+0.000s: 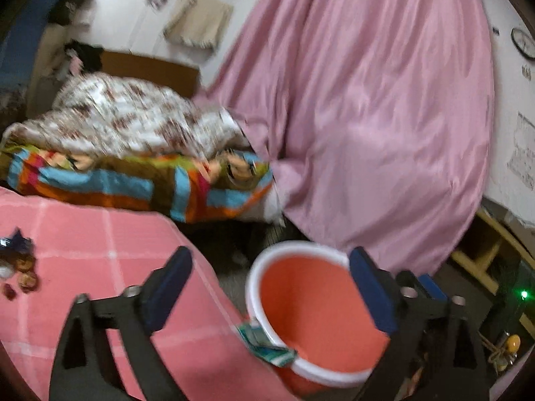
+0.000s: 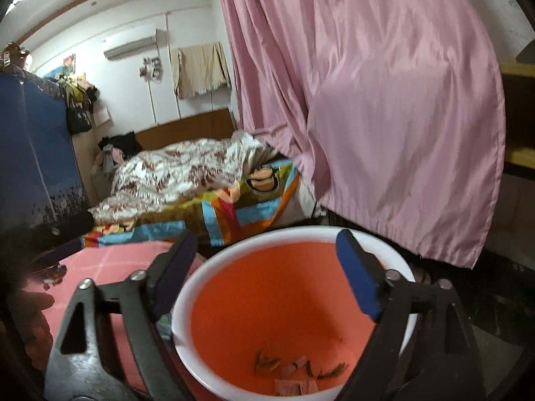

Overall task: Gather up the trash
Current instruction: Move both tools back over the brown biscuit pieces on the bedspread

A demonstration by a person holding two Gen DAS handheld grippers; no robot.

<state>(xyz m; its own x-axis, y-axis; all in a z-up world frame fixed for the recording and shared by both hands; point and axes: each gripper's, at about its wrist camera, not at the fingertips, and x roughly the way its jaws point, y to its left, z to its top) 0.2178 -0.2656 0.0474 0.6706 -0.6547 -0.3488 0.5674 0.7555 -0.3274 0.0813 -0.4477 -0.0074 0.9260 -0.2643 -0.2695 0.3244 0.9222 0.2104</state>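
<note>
Left tongs [image 1: 271, 284]: released, jaws set wide apart, nothing between the pads. They hang above the edge of a surface covered with a pink checked cloth [image 1: 100, 254], with the right finger over the far rim of the bucket.

Orange bucket [image 1: 311, 310]: white rim, stands just beside the cloth-covered surface, on its right edge as the left wrist view shows it. A green and white wrapper [image 1: 267, 344] lies over the near rim, part on the cloth, part over the lip.

Right tongs [image 2: 267, 277]: released, jaws wide, pads empty. They hang directly over the mouth of the bucket [image 2: 284, 300]. The left finger lies over the near-left rim, the right finger over the far-right rim.

Bucket contents, right wrist view: small scraps [image 2: 301, 371] at the bottom, brownish and pinkish pieces, kind not determinable.

Remaining litter on the cloth, left wrist view: a cluster of small items [image 1: 20, 267] at the far left edge, dark blue wrapper and brownish round pieces, blurred.

Surroundings: pink curtain [image 1: 367, 100] hanging behind the bucket; bed with a patterned quilt [image 2: 187, 170] over a striped multicolour sheet [image 1: 133, 183]; air conditioner [image 2: 130, 46] high on the white wall
</note>
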